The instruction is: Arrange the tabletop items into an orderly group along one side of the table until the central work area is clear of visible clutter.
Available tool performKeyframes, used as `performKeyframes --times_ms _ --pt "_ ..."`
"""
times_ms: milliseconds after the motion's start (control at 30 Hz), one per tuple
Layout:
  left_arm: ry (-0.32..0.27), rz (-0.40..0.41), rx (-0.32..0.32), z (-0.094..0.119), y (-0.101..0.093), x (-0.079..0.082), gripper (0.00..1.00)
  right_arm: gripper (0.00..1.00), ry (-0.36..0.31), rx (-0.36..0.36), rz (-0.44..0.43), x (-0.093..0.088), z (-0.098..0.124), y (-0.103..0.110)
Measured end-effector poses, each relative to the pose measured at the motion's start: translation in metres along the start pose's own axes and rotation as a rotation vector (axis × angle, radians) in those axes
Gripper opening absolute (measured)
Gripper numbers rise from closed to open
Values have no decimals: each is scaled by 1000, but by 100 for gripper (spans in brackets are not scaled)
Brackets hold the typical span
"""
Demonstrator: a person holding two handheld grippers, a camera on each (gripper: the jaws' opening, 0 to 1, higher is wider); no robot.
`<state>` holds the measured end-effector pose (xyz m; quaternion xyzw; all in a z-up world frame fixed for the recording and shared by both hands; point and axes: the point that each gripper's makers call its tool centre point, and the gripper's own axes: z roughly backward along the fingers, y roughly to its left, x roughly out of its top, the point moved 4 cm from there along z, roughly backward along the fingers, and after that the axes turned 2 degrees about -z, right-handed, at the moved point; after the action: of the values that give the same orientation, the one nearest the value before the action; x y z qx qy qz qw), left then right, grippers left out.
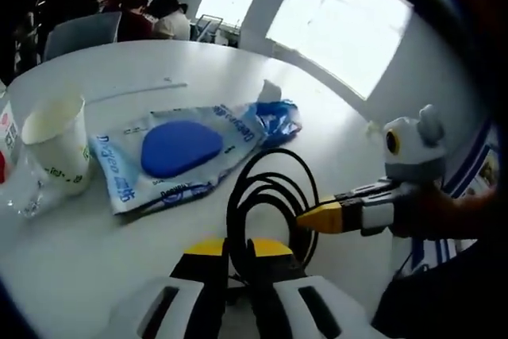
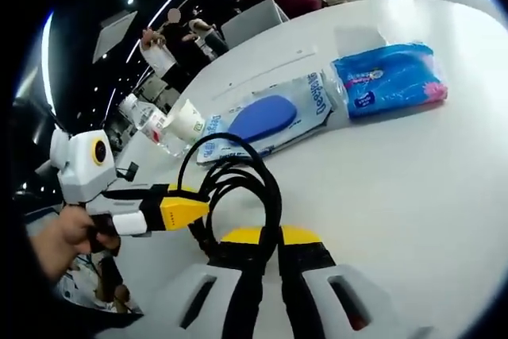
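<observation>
Both tongs clamped on the black cable coil (image 1: pixel 266 196): left tongs (image 1: pixel 240 250), right tongs (image 2: pixel 267 237). Coil sits at desk (image 1: pixel 143 69) edge, near blue-pad packet (image 1: pixel 178 152) and paper cup (image 1: pixel 57 142)

Layout around the pouch (image 1: pixel 178 156)
Cup (image 1: pixel 57 144) left of it, packet (image 2: pixel 389 78) right, cable (image 1: pixel 270 204) before it, all on table (image 1: pixel 143 77).
</observation>
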<state>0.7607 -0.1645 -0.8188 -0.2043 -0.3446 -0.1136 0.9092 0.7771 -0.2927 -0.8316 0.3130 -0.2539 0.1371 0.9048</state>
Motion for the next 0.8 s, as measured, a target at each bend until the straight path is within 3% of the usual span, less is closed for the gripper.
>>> performKeyframes --times_ms 433,800 --pt "-50 -49 6 6 -26 25 6 0 -62 -14 44 19 27 -5" --pt "-57 -63 -18 -8 -48 40 6 0 -75 -44 52 33 43 -31"
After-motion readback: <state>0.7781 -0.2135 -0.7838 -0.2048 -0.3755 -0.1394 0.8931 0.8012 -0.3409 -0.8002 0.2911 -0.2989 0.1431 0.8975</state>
